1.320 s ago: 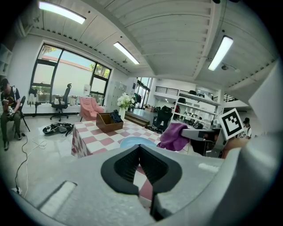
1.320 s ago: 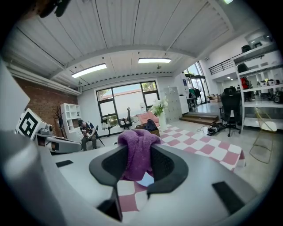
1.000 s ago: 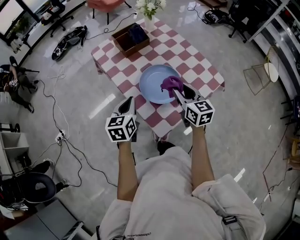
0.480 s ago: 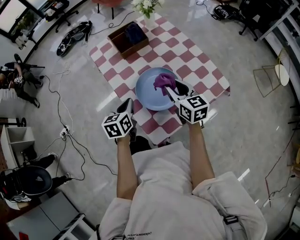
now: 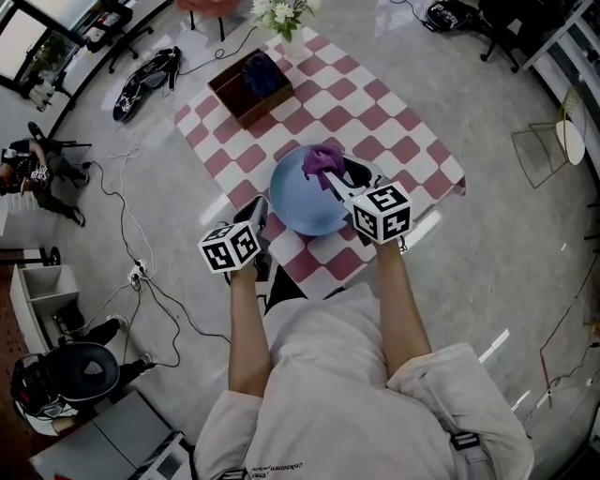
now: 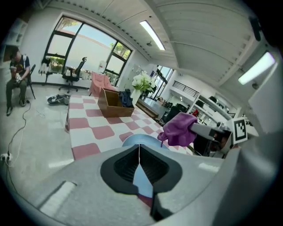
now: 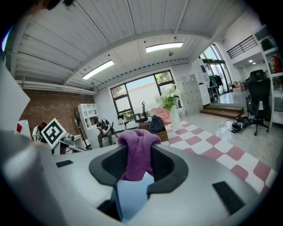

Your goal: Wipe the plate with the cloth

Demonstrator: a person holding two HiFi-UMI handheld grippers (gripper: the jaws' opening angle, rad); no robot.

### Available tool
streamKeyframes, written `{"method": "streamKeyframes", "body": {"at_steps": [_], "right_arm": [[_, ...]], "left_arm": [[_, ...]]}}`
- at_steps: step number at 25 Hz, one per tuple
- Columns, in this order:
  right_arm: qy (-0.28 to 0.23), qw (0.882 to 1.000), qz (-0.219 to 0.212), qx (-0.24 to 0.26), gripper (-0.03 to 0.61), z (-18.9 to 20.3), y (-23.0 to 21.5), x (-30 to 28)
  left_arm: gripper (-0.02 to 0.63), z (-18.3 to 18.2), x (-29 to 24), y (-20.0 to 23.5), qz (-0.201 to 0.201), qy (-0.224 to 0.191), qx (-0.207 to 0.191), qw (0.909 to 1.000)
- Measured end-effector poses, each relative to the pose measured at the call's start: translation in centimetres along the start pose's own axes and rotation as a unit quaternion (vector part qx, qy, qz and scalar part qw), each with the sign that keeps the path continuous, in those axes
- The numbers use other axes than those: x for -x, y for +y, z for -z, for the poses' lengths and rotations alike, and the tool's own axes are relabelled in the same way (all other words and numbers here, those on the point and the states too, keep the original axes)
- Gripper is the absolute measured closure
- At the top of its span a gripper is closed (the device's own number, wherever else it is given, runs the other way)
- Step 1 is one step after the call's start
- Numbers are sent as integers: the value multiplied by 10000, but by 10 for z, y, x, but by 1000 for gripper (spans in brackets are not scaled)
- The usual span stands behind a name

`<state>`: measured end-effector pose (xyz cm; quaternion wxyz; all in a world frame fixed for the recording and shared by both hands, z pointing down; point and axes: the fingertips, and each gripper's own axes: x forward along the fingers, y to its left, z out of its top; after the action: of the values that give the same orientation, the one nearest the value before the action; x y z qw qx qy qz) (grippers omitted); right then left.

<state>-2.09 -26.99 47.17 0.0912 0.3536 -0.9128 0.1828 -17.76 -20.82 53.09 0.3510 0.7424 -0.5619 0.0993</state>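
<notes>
A light blue plate (image 5: 298,204) lies near the front of the red-and-white checked table (image 5: 375,112). My right gripper (image 5: 330,176) is shut on a purple cloth (image 5: 321,161), which is over the plate's far right part. In the right gripper view the cloth (image 7: 136,148) hangs bunched between the jaws, with the plate (image 7: 132,196) below. My left gripper (image 5: 257,208) is shut and empty at the plate's near-left rim. In the left gripper view its jaws (image 6: 139,152) meet in a thin line, with the plate (image 6: 131,140) just beyond and the cloth (image 6: 179,129) at the right.
A brown box (image 5: 248,82) with dark fabric in it stands at the table's far left, near a vase of white flowers (image 5: 279,13). Cables (image 5: 122,220) trail over the floor on the left. A person (image 5: 33,161) sits far left. A wire chair (image 5: 548,141) stands right.
My right gripper has carried the cloth leftwards and further in over the plate. My left gripper has drawn closer to the plate's rim. The head camera has shifted.
</notes>
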Motion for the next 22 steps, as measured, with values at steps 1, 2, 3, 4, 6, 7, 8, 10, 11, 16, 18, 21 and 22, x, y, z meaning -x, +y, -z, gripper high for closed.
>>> {"method": "streamKeyframes", "body": {"at_steps": [1, 2, 3, 4, 6, 7, 8, 10, 11, 16, 18, 21, 22], "right_arm": [[54, 10000, 34, 32, 434, 2, -3, -2], [109, 9999, 58, 53, 434, 4, -6, -3], [165, 9998, 69, 65, 434, 7, -9, -5], [224, 9997, 68, 78, 434, 10, -11, -8], [374, 9992, 16, 144, 434, 15, -13, -14], [473, 9987, -55, 202, 434, 19, -11, -18], [586, 9978, -153, 266, 434, 22, -9, -22], [811, 9954, -340, 384, 434, 29, -5, -30], [902, 9942, -391, 429, 434, 32, -4, -33], [1205, 9900, -525, 503, 434, 51, -1, -49], [1285, 9891, -538, 480, 434, 58, -3, -52], [1370, 9884, -530, 394, 434, 67, -5, -55], [1387, 9882, -532, 360, 434, 69, -6, -56]], "left_arm": [[604, -2, -4, 3, 47, 12, 71, 10000], [604, -2, -8, 6, 54, 39, 93, 9999], [604, -3, -12, 10, 45, 79, 97, 9999], [604, -2, -17, 14, 40, 121, 113, 9999], [603, 0, -26, 20, 67, 178, 222, 9996], [603, 2, -30, 22, 103, 192, 318, 9993], [603, 5, -34, 23, 155, 209, 432, 9987], [603, 12, -42, 27, 229, 286, 614, 9974], [603, 15, -46, 29, 234, 345, 650, 9970], [569, 27, -64, 43, 72, 690, 624, 9956], [539, 31, -73, 47, 47, 805, 621, 9948], [529, 36, -83, 52, 34, 927, 642, 9936], [529, 38, -86, 54, 37, 964, 662, 9931]]}}
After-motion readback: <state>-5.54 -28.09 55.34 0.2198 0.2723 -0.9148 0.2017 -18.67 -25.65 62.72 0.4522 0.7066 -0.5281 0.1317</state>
